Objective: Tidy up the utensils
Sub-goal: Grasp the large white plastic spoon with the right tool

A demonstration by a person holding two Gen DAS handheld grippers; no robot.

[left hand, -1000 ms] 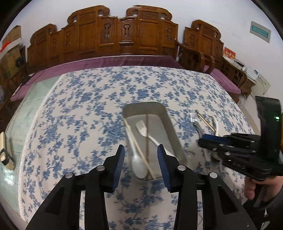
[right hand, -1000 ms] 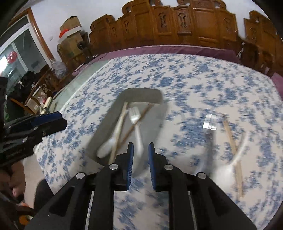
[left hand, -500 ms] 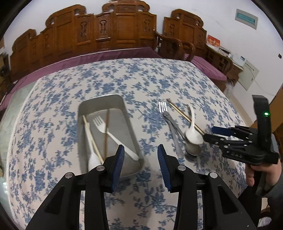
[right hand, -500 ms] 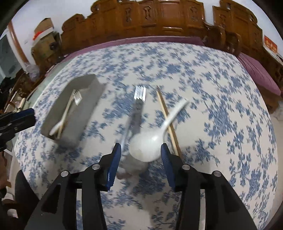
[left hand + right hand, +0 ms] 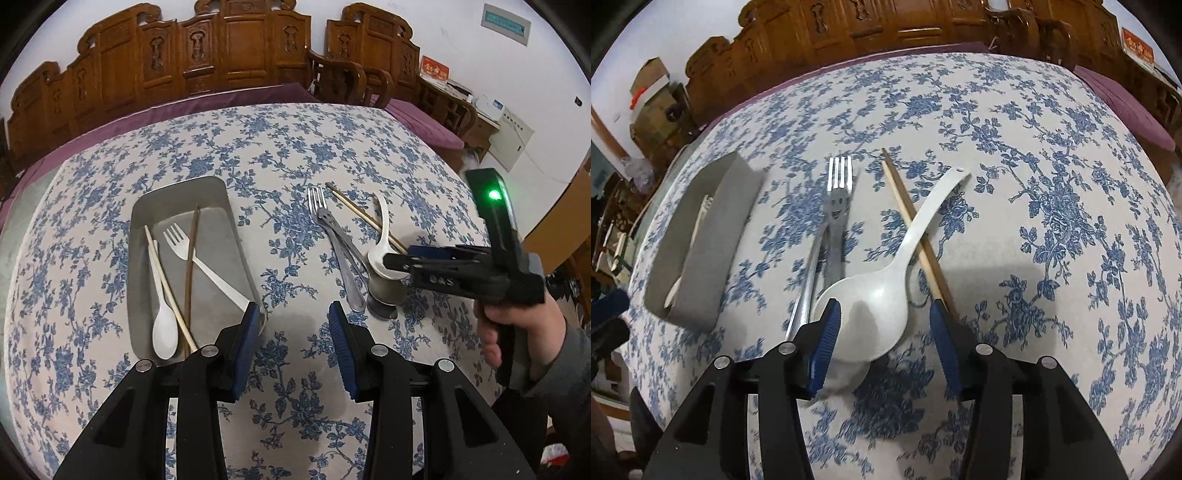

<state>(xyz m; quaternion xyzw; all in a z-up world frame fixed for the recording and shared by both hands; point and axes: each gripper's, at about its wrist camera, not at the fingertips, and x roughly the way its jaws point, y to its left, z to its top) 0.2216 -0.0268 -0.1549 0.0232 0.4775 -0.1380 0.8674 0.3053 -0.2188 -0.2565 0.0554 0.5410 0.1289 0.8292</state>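
A grey metal tray point(image 5: 218, 210) point(image 5: 713, 229) holds a white spoon point(image 5: 164, 328), a white fork point(image 5: 199, 262) and two chopsticks point(image 5: 190, 266). To its right on the tablecloth lie a metal fork point(image 5: 325, 218) point(image 5: 836, 210), a metal spoon point(image 5: 382, 310), a white ladle-like spoon point(image 5: 882, 299) point(image 5: 382, 243) and a wooden chopstick point(image 5: 912, 229) point(image 5: 354, 212). My right gripper point(image 5: 882, 314) point(image 5: 397, 260) is open, its jaws standing on either side of the white spoon's bowl. My left gripper point(image 5: 291, 314) is open and empty, by the tray's near right corner.
The round table carries a blue-flowered cloth point(image 5: 295, 155) point(image 5: 1052, 184). Carved wooden chairs point(image 5: 236, 70) with purple cushions stand behind it. Cardboard boxes point(image 5: 650, 96) sit at the far left in the right wrist view.
My right gripper moved from over the tray to the loose utensils, opened, and now straddles the white spoon's bowl. My left gripper shifted right, off the tray.
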